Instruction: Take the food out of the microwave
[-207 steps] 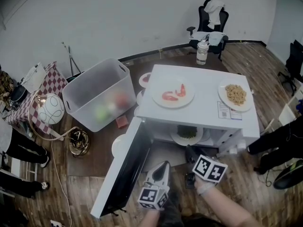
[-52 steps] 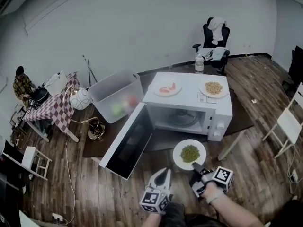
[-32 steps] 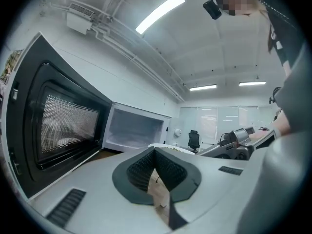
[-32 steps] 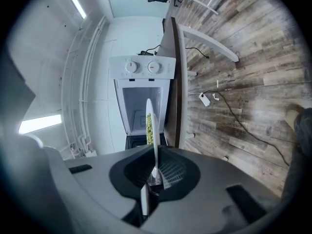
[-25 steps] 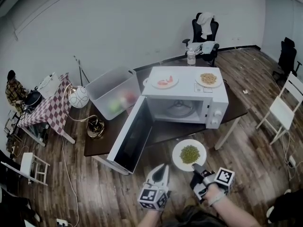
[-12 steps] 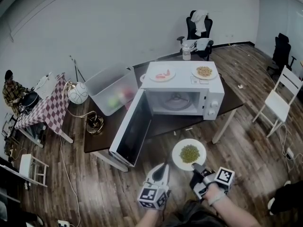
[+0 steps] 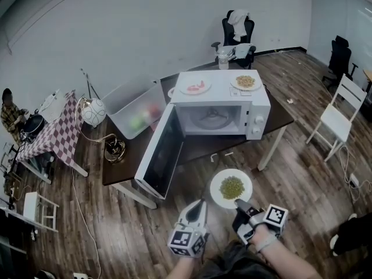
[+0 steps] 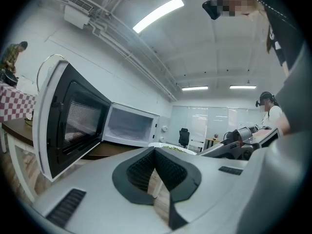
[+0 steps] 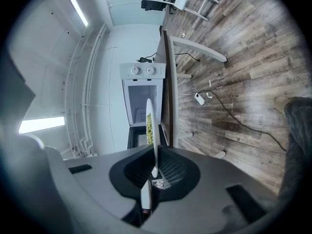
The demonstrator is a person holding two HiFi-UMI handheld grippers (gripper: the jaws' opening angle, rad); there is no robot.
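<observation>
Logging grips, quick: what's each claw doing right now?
Left claw: closed, empty.
Right claw: closed on the rim of the white plate of green food.

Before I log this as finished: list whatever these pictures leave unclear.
- Microwave cavity, head view: too small and dim to tell if food remains.
- Green food on the plate: too small to name; edge-on in the right gripper view.
- Clear bin contents, head view: blurred by its frosted wall.
</observation>
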